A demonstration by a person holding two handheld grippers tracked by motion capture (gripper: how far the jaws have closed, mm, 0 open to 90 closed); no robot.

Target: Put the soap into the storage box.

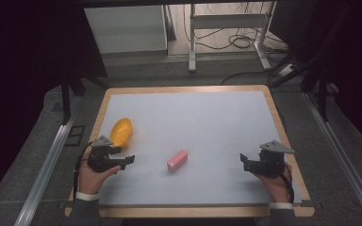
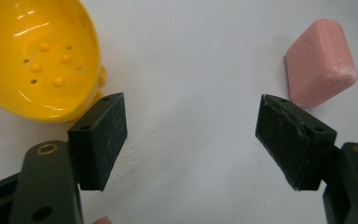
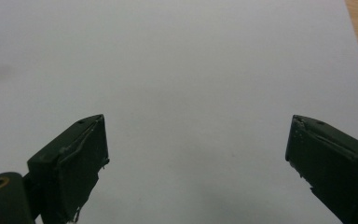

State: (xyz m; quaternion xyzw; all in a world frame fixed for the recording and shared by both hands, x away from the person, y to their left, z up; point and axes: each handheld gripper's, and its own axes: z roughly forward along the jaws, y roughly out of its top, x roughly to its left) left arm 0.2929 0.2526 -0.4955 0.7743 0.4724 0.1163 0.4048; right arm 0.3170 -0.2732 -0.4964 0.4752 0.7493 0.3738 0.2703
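Both tools spread, empty; pink soap between, long axis diagonal, far-right.

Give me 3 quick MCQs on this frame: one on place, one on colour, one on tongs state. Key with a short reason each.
1. Where does the pink soap bar lie on the white mat?
A. Between the two tongs, nearer the left ones
B. Inside the dish
C. At the far right edge

2. What colour is the perforated soap dish?
A. Blue
B. Yellow
C. Green

3. What state are the left tongs in?
A. Shut on the bar
B. Shut on the dish
C. Open, holding nothing

Key:
1 A: the high view shows the bar on bare mat between the left tongs and the right tongs, closer to the left.
2 B: the left gripper view shows a glossy yellow bowl with holes.
3 C: the jaws stand wide apart with only mat between them; dish and bar lie beyond them.
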